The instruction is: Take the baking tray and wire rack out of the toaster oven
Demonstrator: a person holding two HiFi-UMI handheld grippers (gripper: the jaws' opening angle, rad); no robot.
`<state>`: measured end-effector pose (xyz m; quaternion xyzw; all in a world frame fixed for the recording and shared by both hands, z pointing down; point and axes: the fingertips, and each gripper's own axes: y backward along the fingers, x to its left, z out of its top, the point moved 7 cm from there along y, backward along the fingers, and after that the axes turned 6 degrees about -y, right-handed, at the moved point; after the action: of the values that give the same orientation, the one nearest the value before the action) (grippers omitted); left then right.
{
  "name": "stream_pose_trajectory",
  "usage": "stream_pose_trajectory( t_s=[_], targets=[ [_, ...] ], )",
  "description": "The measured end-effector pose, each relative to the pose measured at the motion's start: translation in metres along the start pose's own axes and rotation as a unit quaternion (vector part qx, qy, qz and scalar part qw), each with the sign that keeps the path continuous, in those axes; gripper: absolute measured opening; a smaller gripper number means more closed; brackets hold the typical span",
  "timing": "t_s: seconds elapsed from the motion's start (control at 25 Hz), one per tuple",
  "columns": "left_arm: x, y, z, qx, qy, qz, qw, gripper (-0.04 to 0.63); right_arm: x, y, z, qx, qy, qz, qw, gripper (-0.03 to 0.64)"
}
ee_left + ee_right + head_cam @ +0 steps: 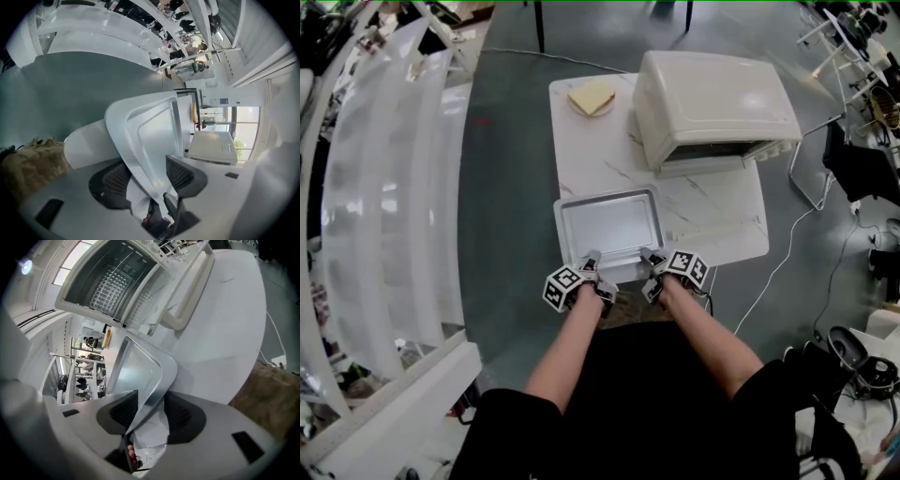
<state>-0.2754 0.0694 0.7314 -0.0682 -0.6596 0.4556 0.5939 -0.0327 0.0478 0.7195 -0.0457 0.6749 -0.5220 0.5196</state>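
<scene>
A shiny baking tray lies flat on the white marble table, its near rim at the table's front edge. My left gripper and right gripper sit at that rim's two corners. In the left gripper view the tray passes between the parted pads of the left gripper with gaps showing. In the right gripper view the tray's corner runs between the spread pads of the right gripper, away from the right pad. The toaster oven stands behind, door down, with the wire rack inside.
A slice of bread on a plate sits at the table's far left corner. A white cable trails over the floor right of the table. A brown mat lies under my hands. White curved benches stand to the left.
</scene>
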Motion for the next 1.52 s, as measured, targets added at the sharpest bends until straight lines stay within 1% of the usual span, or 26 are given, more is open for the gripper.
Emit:
stream_pose_trajectory(
  t_s=[0.04, 0.08, 0.12, 0.16, 0.2, 0.24, 0.28, 0.32, 0.48, 0.56, 0.6, 0.68, 0.76, 0.84, 0.96, 1.08, 1.16, 1.24, 1.28, 1.36, 1.44, 1.52],
  targets=[
    [-0.002, 0.0, 0.001, 0.011, -0.018, 0.003, 0.9998, 0.228, -0.001, 0.0, -0.001, 0.003, -0.001, -0.006, 1.0, 0.186],
    [-0.004, -0.001, 0.002, 0.025, -0.045, 0.005, 0.9987, 0.236, -0.001, 0.0, -0.002, 0.007, -0.002, -0.01, 1.0, 0.184],
    [-0.006, -0.001, 0.002, 0.043, -0.082, 0.005, 0.9957, 0.242, -0.001, -0.001, -0.004, 0.011, -0.005, -0.012, 1.0, 0.179],
    [-0.008, 0.0, 0.001, 0.063, -0.126, 0.005, 0.99, 0.247, -0.001, -0.001, -0.005, 0.014, -0.007, -0.014, 1.0, 0.179],
    [-0.008, 0.001, -0.001, 0.084, -0.167, 0.006, 0.9824, 0.247, -0.001, -0.001, -0.005, 0.017, -0.009, -0.015, 1.0, 0.178],
    [-0.008, 0.003, -0.003, 0.102, -0.198, 0.007, 0.9749, 0.247, -0.001, 0.0, -0.006, 0.019, -0.008, -0.017, 1.0, 0.173],
    [-0.007, 0.004, -0.004, 0.116, -0.217, 0.007, 0.9692, 0.249, -0.001, 0.0, -0.006, 0.022, -0.006, -0.019, 1.0, 0.173],
    [-0.006, 0.006, -0.004, 0.127, -0.227, 0.007, 0.9655, 0.247, 0.0, 0.0, -0.006, 0.023, -0.004, -0.022, 0.999, 0.173],
    [0.0, 0.01, -0.005, 0.153, -0.249, 0.016, 0.9561, 0.247, -0.004, -0.001, -0.008, 0.02, -0.006, -0.023, 1.0, 0.172],
    [0.002, 0.012, -0.006, 0.157, -0.255, 0.017, 0.9539, 0.247, -0.005, 0.0, -0.007, 0.019, -0.007, -0.02, 1.0, 0.167],
    [0.003, 0.013, -0.007, 0.154, -0.253, 0.015, 0.955, 0.247, -0.005, 0.0, -0.007, 0.02, -0.007, -0.018, 1.0, 0.169],
    [0.007, 0.017, -0.007, 0.143, -0.236, 0.011, 0.961, 0.247, -0.005, 0.001, -0.007, 0.026, 0.001, -0.019, 0.999, 0.17],
    [0.01, 0.022, -0.006, 0.128, -0.218, 0.008, 0.9676, 0.247, -0.005, 0.003, -0.008, 0.031, 0.015, -0.028, 0.999, 0.175],
    [0.015, 0.026, -0.005, 0.113, -0.206, 0.005, 0.972, 0.247, -0.007, 0.008, -0.008, 0.032, 0.034, -0.039, 0.998, 0.179],
    [0.02, 0.032, -0.007, 0.098, -0.206, 0.001, 0.9738, 0.247, -0.012, 0.015, -0.006, 0.037, 0.054, -0.041, 0.997, 0.184],
    [0.016, 0.04, -0.005, 0.081, -0.212, -0.012, 0.9739, 0.247, -0.008, 0.025, -0.002, 0.04, 0.08, -0.031, 0.996, 0.185],
    [0.008, 0.05, -0.007, 0.067, -0.211, -0.027, 0.9747, 0.247, -0.001, 0.036, 0.0, 0.038, 0.123, -0.024, 0.991, 0.187],
    [-0.001, 0.063, -0.012, 0.058, -0.212, -0.046, 0.9744, 0.247, 0.006, 0.052, 0.001, 0.032, 0.176, -0.017, 0.984, 0.189],
    [-0.007, 0.069, -0.015, 0.055, -0.218, -0.056, 0.9727, 0.247, 0.009, 0.061, 0.002, 0.027, 0.198, -0.011, 0.98, 0.189],
    [-0.022, 0.081, -0.019, 0.048, -0.244, -0.078, 0.9655, 0.247, 0.02, 0.082, 0.005, 0.003, 0.232, 0.005, 0.973, 0.189],
    [-0.039, 0.088, -0.021, 0.039, -0.278, -0.106, 0.9539, 0.247, 0.036, 0.106, 0.009, -0.041, 0.261, 0.026, 0.964, 0.187],
    [-0.059, 0.092, -0.024, 0.032, -0.316, -0.139, 0.938, 0.247, 0.053, 0.132, 0.014, -0.085, 0.29, 0.05, 0.952, 0.187]
  ],
)
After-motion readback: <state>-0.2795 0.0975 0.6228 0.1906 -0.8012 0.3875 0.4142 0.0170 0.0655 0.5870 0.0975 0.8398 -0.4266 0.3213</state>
